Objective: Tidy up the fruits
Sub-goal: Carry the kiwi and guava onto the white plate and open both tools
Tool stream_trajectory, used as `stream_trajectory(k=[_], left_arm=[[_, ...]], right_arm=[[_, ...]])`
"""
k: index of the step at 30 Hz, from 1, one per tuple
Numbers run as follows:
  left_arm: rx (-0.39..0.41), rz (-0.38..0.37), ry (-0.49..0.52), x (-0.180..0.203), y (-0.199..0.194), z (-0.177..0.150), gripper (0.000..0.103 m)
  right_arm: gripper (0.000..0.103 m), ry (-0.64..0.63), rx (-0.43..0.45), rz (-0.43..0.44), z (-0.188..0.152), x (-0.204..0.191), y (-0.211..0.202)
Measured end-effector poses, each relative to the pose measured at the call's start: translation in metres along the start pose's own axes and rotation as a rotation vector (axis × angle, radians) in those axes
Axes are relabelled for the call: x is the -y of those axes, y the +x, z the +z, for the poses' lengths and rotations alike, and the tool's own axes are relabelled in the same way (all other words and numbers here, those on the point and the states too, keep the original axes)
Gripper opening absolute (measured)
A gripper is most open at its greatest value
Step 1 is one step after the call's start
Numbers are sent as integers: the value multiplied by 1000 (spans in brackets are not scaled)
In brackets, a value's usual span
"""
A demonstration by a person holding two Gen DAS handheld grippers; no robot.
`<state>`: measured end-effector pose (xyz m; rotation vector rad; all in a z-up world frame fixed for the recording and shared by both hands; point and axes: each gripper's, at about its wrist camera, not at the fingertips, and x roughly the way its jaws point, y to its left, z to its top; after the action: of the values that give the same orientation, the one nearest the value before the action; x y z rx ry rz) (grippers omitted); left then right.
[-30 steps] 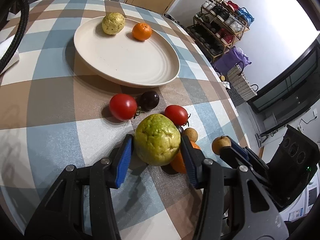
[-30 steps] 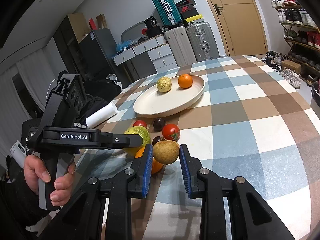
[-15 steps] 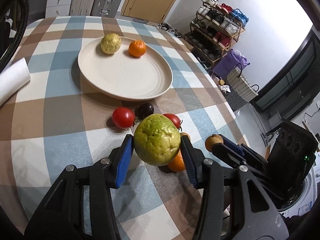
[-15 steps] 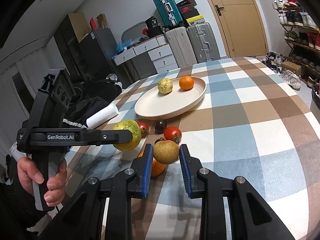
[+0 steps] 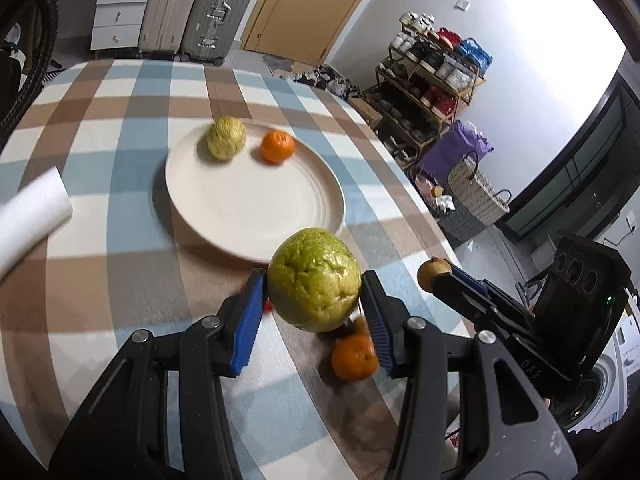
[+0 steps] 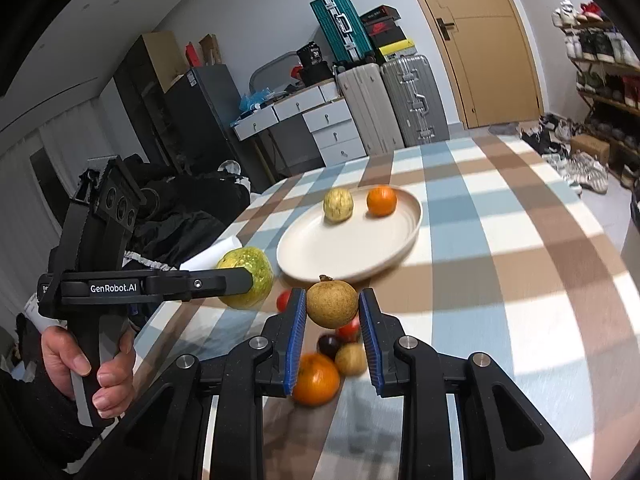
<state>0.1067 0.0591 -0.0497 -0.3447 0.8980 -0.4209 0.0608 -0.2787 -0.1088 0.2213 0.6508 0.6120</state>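
Left gripper (image 5: 314, 296): fingers clamp the bumpy green guava (image 5: 314, 280), lifted above the checked surface (image 5: 120, 280).
Right gripper (image 6: 332, 312): fingers pinch the small round brown fruit (image 6: 332, 304).
Ahead of both: round cream plate (image 6: 344, 252).

Black plastic left tool (image 5: 314, 300) and right tool (image 6: 332, 320), both with ribbed blue pads (image 6: 297, 340), silver screws at the finger pivots, white "GenRobot.AI" lettering along one side, bare-skinned hand (image 6: 92, 364) below a dark sleeve.
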Motion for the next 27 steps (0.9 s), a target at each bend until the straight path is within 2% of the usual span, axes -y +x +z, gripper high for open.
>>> stream_trajectory(k=[10,19,23,27], left_arm=[[48,44,-27,-30,8,58,45],[27,93,-41,-67,46,92,45],[-5,83,-57,-83,70,102,45],[-28,80,-60,-90,86,107,45]], right_arm=[[27,-36,-17,39,63,2,33],[27,9,-89,89,119,18,101],[27,29,-147,107,125,22,136],[27,23,-211,88,121,24,168]])
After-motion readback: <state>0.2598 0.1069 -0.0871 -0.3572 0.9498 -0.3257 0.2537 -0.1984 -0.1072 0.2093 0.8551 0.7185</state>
